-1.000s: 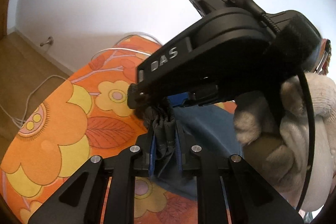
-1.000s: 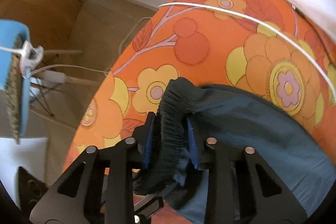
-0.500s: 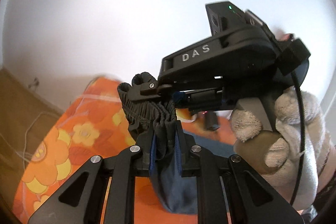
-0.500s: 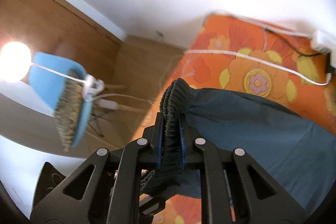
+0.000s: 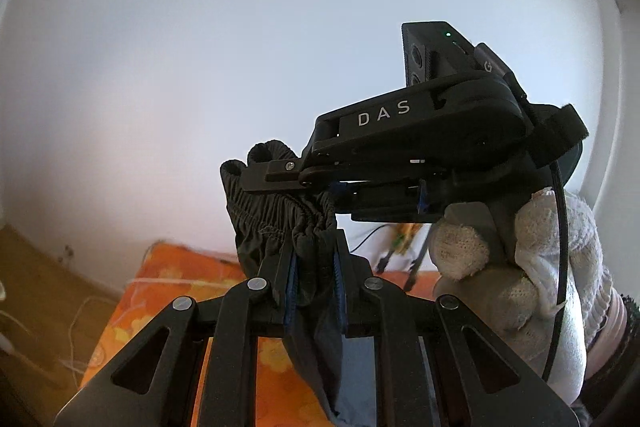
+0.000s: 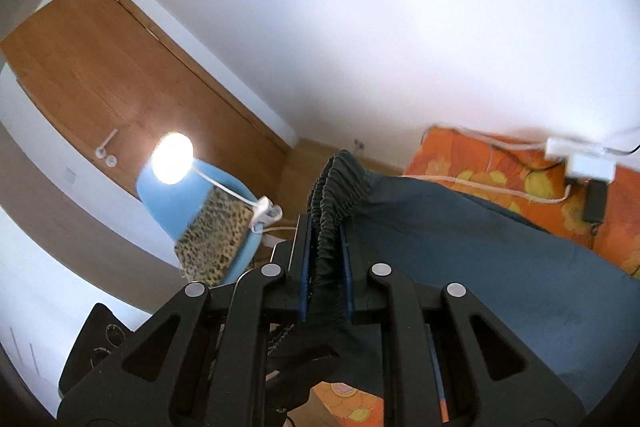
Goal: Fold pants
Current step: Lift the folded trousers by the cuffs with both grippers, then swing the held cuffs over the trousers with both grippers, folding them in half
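The dark blue pants [image 6: 500,267] hang in the air by their gathered elastic waistband [image 6: 340,179], above the orange flowered bedcover [image 6: 500,163]. My right gripper [image 6: 326,247] is shut on the waistband, and the cloth trails off to the right and down. In the left wrist view my left gripper [image 5: 314,267] is shut on another bunch of the waistband [image 5: 276,215], with a fold of pants [image 5: 320,347] hanging below. My right gripper [image 5: 260,177], black and held by a gloved hand [image 5: 500,287], pinches the same band just above and beyond the left one.
A blue chair [image 6: 176,195] with a leopard-print cushion [image 6: 212,243] stands on the left beside a lit clip lamp [image 6: 172,158]. A wooden door [image 6: 100,75] is behind it. White cables [image 6: 500,189] and a white adapter [image 6: 588,163] lie on the bedcover. A white wall [image 5: 240,47] fills the back.
Both grippers have risen with the waistband, lifting the pants off the bedcover, which now sits low in both views. The right jaws have closed tighter on the band.
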A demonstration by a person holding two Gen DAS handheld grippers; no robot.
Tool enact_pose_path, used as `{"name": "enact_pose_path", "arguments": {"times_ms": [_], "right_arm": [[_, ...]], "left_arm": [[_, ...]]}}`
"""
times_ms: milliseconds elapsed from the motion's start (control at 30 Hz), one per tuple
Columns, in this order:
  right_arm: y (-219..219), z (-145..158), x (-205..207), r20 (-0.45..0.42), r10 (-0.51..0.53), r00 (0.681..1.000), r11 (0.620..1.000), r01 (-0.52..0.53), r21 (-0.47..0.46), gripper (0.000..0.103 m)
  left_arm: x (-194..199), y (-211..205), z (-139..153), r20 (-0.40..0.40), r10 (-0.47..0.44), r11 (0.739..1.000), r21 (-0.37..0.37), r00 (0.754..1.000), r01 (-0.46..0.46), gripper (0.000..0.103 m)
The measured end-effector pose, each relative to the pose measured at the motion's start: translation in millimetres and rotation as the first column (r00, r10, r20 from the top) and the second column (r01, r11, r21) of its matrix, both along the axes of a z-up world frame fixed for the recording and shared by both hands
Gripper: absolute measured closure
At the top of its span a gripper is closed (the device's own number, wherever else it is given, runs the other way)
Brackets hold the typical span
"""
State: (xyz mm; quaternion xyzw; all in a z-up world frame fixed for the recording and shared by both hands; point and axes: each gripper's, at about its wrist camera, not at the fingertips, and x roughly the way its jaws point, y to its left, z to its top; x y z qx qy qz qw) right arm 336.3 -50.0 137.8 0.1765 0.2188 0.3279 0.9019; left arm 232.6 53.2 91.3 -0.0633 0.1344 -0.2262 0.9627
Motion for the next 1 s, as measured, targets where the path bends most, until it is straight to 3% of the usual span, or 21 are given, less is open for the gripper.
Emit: {"name": "enact_pose_path", "arguments": {"times_ms": [200,433,633,767,833,1000], "right_arm": [[-56,21,-60,0.08,-0.028,0.996,0.999,0.025,0.047,0.09],[-146,2,-111,0.088,-0.116,0.989,0.991,0.109,0.083,0.09],[-252,-45,-144,0.037,-0.222,0.974,0.969,0.217,0.117,0.09],[-321,-89,-162,-0.017,-0.294,0.956,0.946,0.294,0.139,0.09],[-353,-113,-171,-0.051,-0.333,0.942,0.931,0.337,0.139,0.09],[-425,-175,-180,-0.143,-0.389,0.91,0.898,0.409,0.161,0.09]], "left_arm": [[-35,-54,41,0.056,-0.053,0.997,0.067,0.997,0.049,0.089],[-52,-142,38,0.047,-0.173,0.981,0.098,0.984,0.168,0.089],[-59,-235,13,0.0,-0.297,0.948,0.116,0.955,0.295,0.089],[-64,-305,-14,-0.051,-0.385,0.913,0.123,0.922,0.388,0.089],[-44,-322,-34,-0.083,-0.421,0.895,0.126,0.903,0.429,0.089],[-58,-395,-72,-0.158,-0.487,0.85,0.141,0.859,0.508,0.089]]}}
